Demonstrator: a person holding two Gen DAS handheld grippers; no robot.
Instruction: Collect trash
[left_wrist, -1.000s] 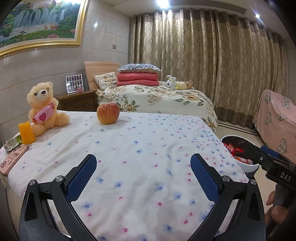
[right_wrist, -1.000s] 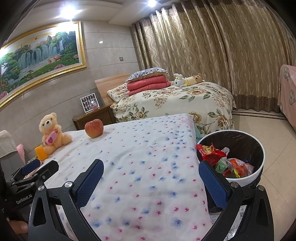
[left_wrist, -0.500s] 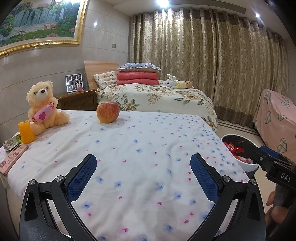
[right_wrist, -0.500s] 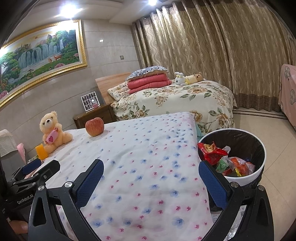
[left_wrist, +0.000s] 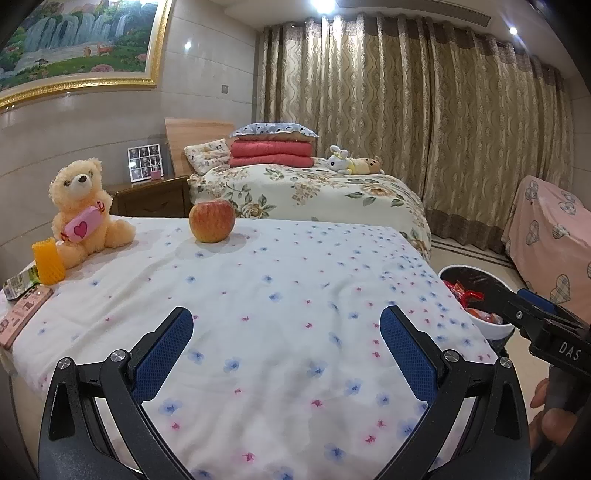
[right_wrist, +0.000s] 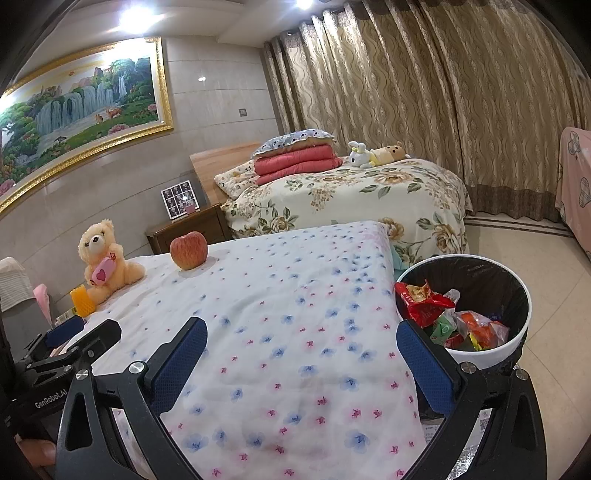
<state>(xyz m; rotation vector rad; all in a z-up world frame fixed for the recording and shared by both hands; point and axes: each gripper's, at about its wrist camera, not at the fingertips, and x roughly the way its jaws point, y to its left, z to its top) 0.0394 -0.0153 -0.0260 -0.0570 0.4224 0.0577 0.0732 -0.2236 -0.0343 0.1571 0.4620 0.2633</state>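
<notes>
Trash (right_wrist: 448, 317) in bin (right_wrist: 491, 349), both tongs spread, empty

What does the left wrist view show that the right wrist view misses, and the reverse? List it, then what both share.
Only the left wrist view: the pink flat box and a green-white packet at the table's left edge, both clear of the orange cup.

Only the right wrist view: the full inside of the trash bin, with a red wrapper and other coloured wrappers, plus the whole painting.

Both: the apple, teddy bear, orange cup, floral cloth, and an open, empty tool, left and right.
</notes>
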